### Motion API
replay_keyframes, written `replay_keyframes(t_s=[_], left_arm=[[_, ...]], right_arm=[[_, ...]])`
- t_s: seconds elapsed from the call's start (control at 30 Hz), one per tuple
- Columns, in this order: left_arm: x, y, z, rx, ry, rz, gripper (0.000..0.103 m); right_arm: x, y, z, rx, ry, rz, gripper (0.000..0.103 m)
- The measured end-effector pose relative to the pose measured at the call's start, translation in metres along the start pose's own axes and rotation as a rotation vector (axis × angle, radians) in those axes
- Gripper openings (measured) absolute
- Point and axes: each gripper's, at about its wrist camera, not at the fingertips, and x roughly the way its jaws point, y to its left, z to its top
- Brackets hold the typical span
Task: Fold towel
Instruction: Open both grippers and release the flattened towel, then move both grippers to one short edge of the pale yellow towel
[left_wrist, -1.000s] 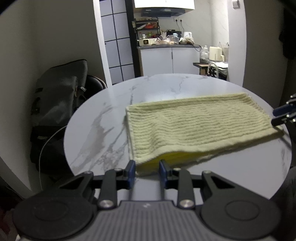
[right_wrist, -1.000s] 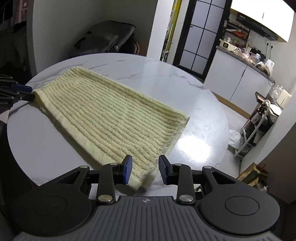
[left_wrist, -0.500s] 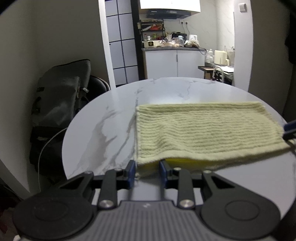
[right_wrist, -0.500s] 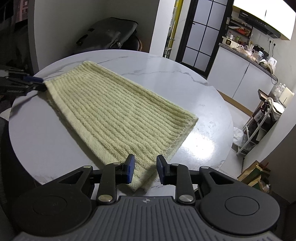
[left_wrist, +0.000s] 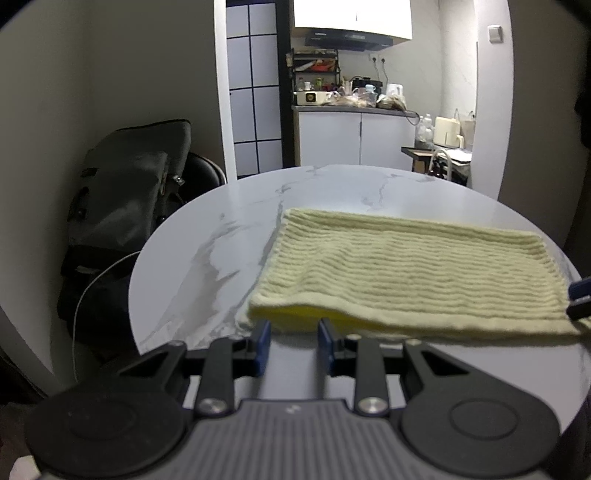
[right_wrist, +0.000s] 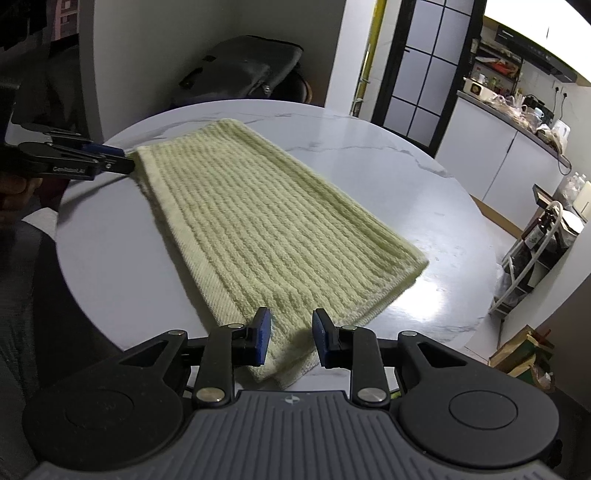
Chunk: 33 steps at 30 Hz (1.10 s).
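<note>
A pale yellow ribbed towel (left_wrist: 406, 273), folded double, lies on the round white marble table (left_wrist: 221, 251); it also shows in the right wrist view (right_wrist: 258, 221). My left gripper (left_wrist: 293, 343) is open, its fingertips just short of the towel's near left corner; it shows from the side in the right wrist view (right_wrist: 118, 162), at that corner. My right gripper (right_wrist: 290, 339) is open with the towel's near right corner lying between its fingers. Its tip shows at the right edge of the left wrist view (left_wrist: 580, 299).
A dark bag (left_wrist: 125, 199) sits on a chair left of the table. A kitchen counter with white cabinets (left_wrist: 354, 136) stands behind. A metal rack (right_wrist: 535, 251) stands on the floor to the right. The table's front edge is close under both grippers.
Both grippers have opened wider and let go of the towel's corners. The left gripper has pulled back a little, so the towel edge now lies just ahead of its fingertips.
</note>
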Motion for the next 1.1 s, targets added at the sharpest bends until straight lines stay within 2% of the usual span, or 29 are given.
replay_keyframes(t_s=[0.5,1.1], left_arm=[[-0.028,-0.025,-0.019,0.026,0.002,-0.065,0.031],[-0.054,-0.029,-0.030,0.034,-0.005,-0.079,0.031]], right_arm=[[-0.001,0.038,0.003,-0.014,-0.037,0.063,0.029],[0.005,0.073,0.011,-0.002,-0.085,0.142,0.029]])
